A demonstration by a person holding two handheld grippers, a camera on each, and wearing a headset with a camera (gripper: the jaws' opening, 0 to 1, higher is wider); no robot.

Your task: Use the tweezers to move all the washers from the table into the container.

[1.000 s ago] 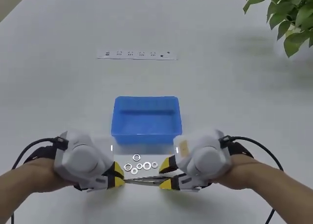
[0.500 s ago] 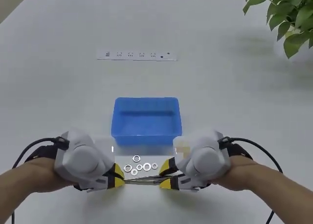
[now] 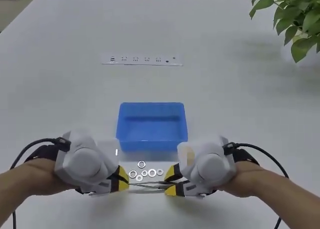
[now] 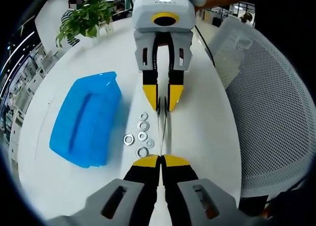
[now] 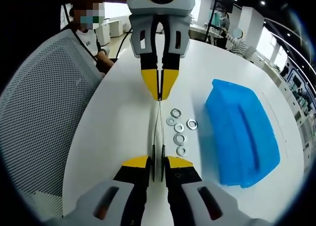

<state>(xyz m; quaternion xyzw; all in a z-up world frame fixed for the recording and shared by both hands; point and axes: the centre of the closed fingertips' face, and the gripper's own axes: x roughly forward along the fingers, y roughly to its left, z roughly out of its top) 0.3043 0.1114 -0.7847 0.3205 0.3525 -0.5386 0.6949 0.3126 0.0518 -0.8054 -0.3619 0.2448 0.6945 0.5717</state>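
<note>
**Jaws clamped on both ends of the tweezers**

Head view: the left gripper and right gripper face each other low on the white surface, and the tweezers span the gap between their yellow tips. Six washers lie in a loose cluster just beyond the tweezers, on the surface. The blue container sits right behind them. Farther back lie a power strip and, at the far right corner, a leafy plant.

Left gripper view: its own jaws are pressed tight on the narrow end of the tweezers. The right gripper comes in from the top, gripping the other end. The washers lie just left of the tweezers, outside the container. A mesh chair stands at the surface's edge.

Right gripper view: its jaws pinch the tweezers where the two legs stand slightly apart, a detail the head view hides behind the gripper bodies. The washers lie between the tweezers and the container, which holds none.
</note>
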